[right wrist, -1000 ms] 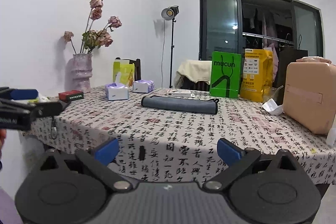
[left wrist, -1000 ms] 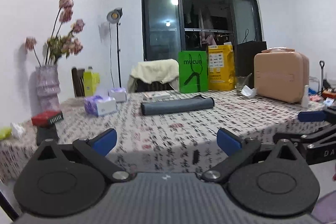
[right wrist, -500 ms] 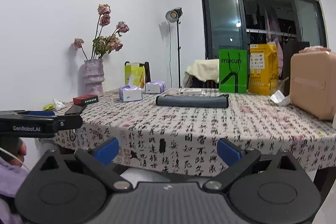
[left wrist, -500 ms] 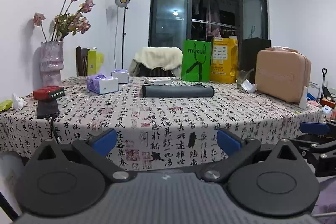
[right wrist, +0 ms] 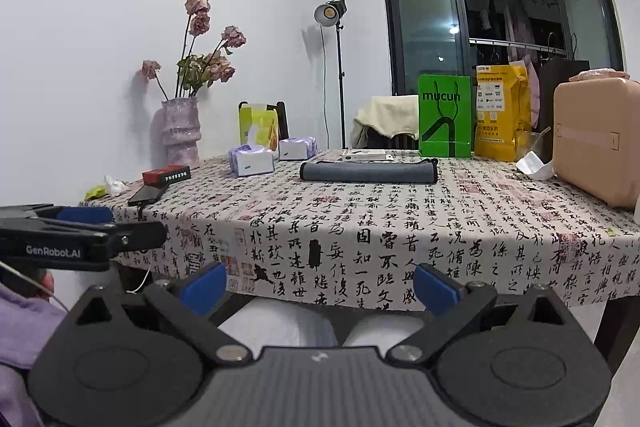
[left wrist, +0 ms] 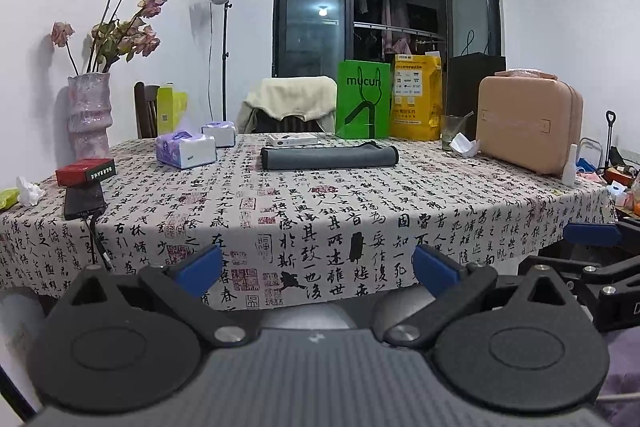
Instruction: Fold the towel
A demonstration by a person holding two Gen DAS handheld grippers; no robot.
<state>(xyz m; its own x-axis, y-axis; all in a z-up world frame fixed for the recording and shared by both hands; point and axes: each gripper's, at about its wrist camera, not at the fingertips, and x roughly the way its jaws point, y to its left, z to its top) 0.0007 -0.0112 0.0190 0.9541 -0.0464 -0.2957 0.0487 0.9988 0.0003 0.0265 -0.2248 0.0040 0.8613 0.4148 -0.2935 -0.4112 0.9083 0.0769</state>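
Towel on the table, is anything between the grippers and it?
Nothing visible. The towel lies folded far across the table; only bare tablecloth lies between it and the open left gripper and right gripper, both held off the near edge.

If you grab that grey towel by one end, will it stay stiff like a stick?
Probably not. The grey towel is soft folded cloth, so it would likely droop and unfold. It looks light, and lying flat on the tablecloth it shouldn't roll.
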